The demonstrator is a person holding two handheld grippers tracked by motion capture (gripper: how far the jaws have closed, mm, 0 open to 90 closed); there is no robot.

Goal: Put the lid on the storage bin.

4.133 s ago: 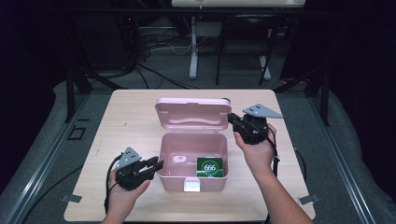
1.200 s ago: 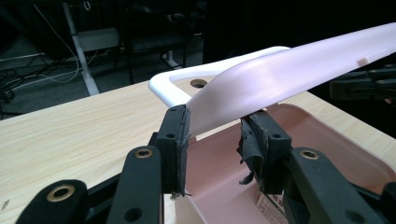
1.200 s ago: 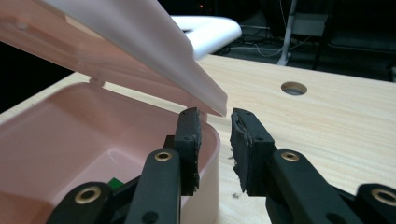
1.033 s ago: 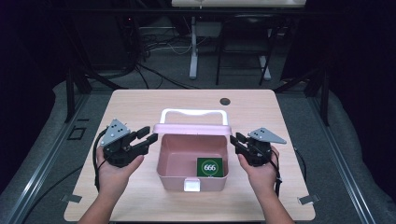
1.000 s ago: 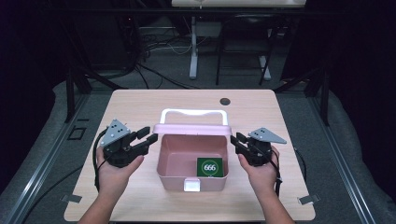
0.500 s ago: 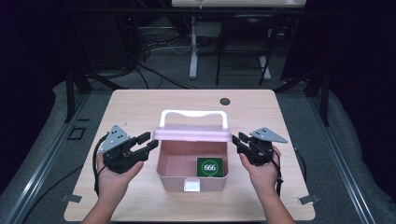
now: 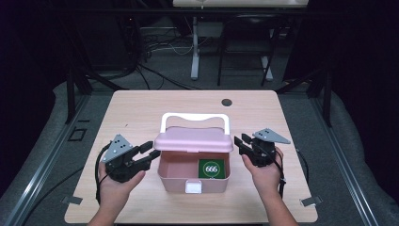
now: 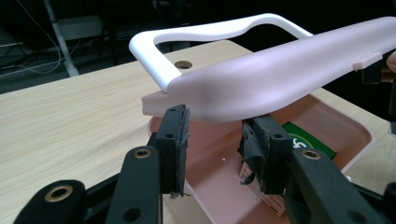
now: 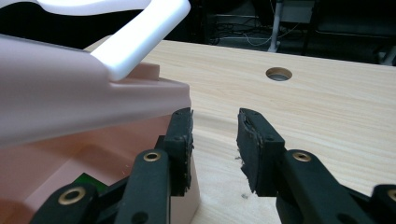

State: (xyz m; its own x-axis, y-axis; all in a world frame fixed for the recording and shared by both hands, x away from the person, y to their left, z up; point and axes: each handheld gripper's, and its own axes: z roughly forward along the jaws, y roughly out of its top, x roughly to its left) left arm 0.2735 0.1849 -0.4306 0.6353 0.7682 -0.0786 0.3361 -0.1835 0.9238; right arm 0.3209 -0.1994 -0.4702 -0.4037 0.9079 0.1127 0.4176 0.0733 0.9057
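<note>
Lid [image 7: 193, 140] of the pink box [image 7: 165, 176] sat roughly half down, hinged at the 12 o'clock edge of the base, white handle [image 7: 195, 118] standing up behind it; I'd judge the closing about halfway, with the rest of the swing and the front latch [image 7: 193, 187] left to do. Box sat mid-table [image 7: 141, 108], green 666 card [image 7: 211, 168] inside toward 3 o'clock.

Left gripper [image 7: 143, 157] sat at the box's 9 o'clock, jaws parted a moderate width, nothing clamped; in the left gripper view [image 8: 215, 140] the lid's corner hung just above the 2 pads [image 8: 180, 140], contact I couldn't confirm. Right gripper [image 7: 241, 143] sat at 3 o'clock, jaws had just been opening, nothing between them; the right gripper view [image 9: 214, 140] showed bare table in the gap.

High view gave the overall lid angle and both hands; the gripper views gave pad-to-lid clearance, plus the table's cable hole [image 9: 279, 73], seen at 12 o'clock from above.
</note>
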